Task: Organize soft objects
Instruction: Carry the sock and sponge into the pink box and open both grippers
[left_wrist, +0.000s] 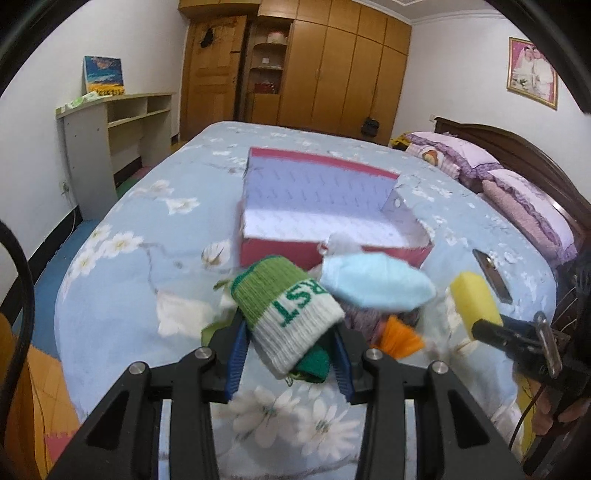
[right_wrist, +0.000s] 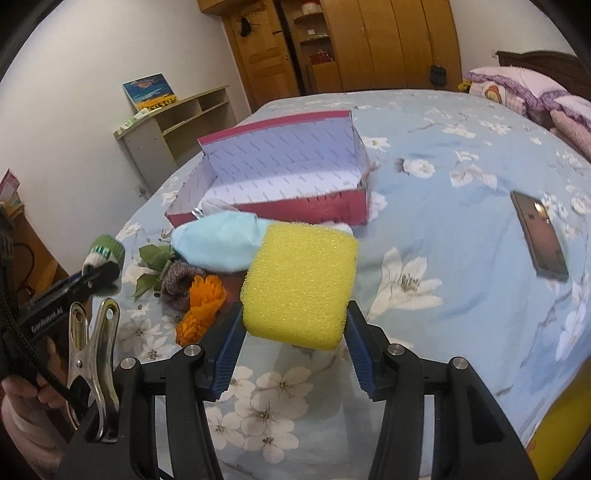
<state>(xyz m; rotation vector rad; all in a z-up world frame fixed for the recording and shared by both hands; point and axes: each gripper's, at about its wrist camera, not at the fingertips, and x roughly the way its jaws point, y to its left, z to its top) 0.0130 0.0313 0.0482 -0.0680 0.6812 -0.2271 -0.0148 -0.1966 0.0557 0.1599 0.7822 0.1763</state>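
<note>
Jaws first: the left gripper (left_wrist: 290, 354) is pinching a rolled green-and-white knit sock (left_wrist: 286, 310) between its blue pads, and the right gripper (right_wrist: 295, 334) is clamped on a yellow sponge (right_wrist: 301, 282), squeezing it a bit at the lower edges. Both are lifted off the bed, so both hands are loaded at once.

Just past the fingertips there's the leftover pile on the floral bedspread (right_wrist: 424, 229): a light blue knit piece (right_wrist: 221, 242), a grey-purple yarn bundle (right_wrist: 179, 284), an orange fabric flower (right_wrist: 201, 302) and some green leaves (right_wrist: 155, 258), all bunched together and touching. Right behind that pile sits the open red box (right_wrist: 343, 208) with the white patterned lining, and from what I can see the inside is bare. A phone (right_wrist: 539, 236) lies well off to the right on the bedspread, not part of this.

My read is the step is carrying both items over the near wall of the box and dropping them in. To do it well I'd lift high enough to clear the blue piece and the box rim, go one hand at a time so the grippers don't bump, and only let go once the item is properly over the box floor. The sponge is springy, so releasing it low should stop it bouncing out.
</note>
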